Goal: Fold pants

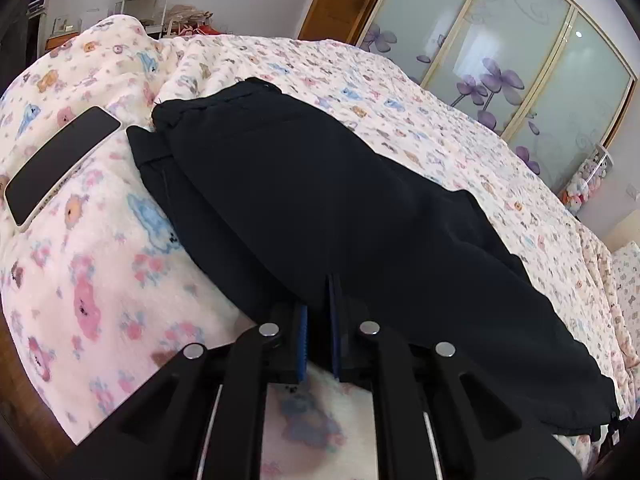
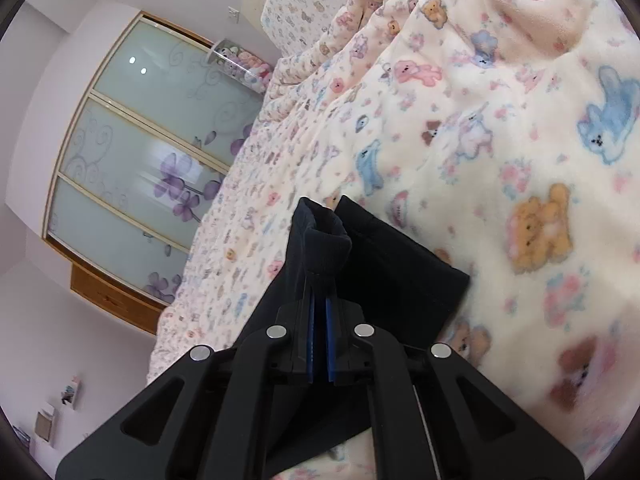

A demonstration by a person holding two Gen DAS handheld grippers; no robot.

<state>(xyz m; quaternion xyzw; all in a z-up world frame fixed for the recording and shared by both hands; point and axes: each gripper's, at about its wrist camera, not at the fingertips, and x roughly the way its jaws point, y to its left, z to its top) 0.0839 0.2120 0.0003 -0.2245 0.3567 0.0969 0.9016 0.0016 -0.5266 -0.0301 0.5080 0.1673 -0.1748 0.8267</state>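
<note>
**Both grippers pinch dark pants on a teddy-bear blanket**

Nearest in the left wrist view, the left gripper (image 1: 319,300) has its 2 blue-padded jaws drawn narrow, nipping the near edge of the black pants (image 1: 320,200). The pants lie folded lengthwise on the blanket (image 1: 100,280), a fleecy cream cover printed with pink, blue and brown bears. From the gripper they stretch away toward the waistband at the far end. Left of the pants, near the waistband, a phone (image 1: 60,164) rests face up on the blanket. Beyond the pants stand wardrobe doors (image 1: 500,60) of frosted glass with purple flowers.

In the right wrist view, the right gripper (image 2: 320,280) is clamped tight on a ribbed cuff of the pants (image 2: 400,268), which bunches up above the jaws. The other leg end lies flat on the blanket (image 2: 520,140) just right of it.
</note>
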